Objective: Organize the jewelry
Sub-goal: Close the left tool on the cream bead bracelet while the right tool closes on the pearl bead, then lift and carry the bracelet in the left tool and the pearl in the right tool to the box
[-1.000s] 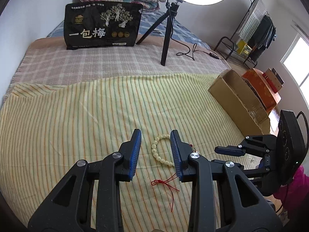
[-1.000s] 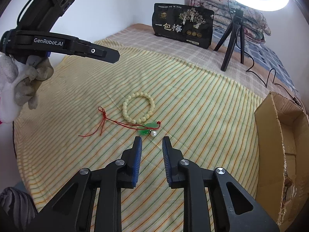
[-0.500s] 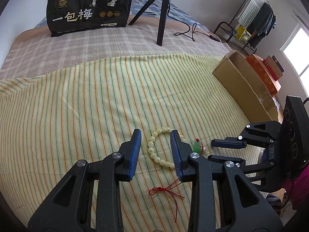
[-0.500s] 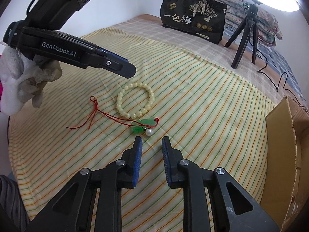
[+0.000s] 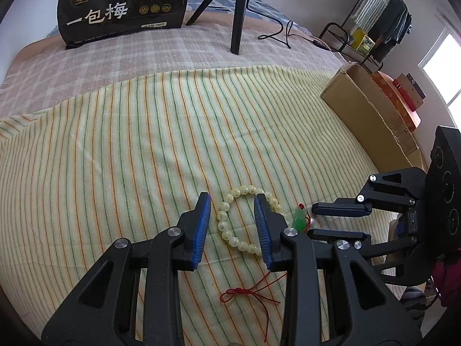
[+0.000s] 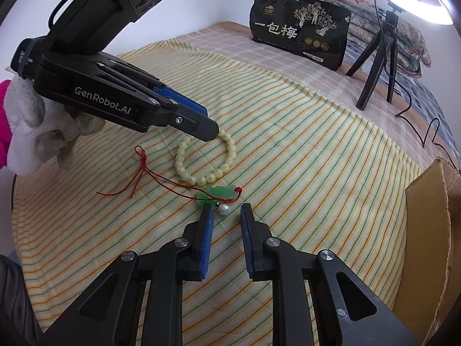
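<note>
A cream bead bracelet [image 5: 221,216] [image 6: 230,155] lies on the striped cloth. A red cord [image 5: 250,291] [image 6: 161,180] runs from a knot to a green pendant [image 5: 299,219] [image 6: 219,193] with a small white pearl [image 6: 224,209]. My left gripper [image 5: 231,196] [image 6: 211,134] is open and low over the bracelet. One side of the bead ring lies between its blue pads, untouched. My right gripper [image 6: 227,206] [image 5: 311,220] is open with a narrow gap. The pearl sits right at its fingertips, nearer the left finger, and is not pinched.
The yellow striped cloth [image 5: 115,158] covers a bed. An open cardboard box [image 5: 371,115] [image 6: 429,230] stands at the right edge. A black printed bag [image 5: 124,5] and a ring-light tripod [image 5: 239,14] stand behind. A white-gloved hand [image 6: 28,132] holds the left gripper.
The left gripper has sunk and moved forward until it is over the bracelet. The right gripper has edged up to the pendant and pearl. The jewelry has stayed put.
</note>
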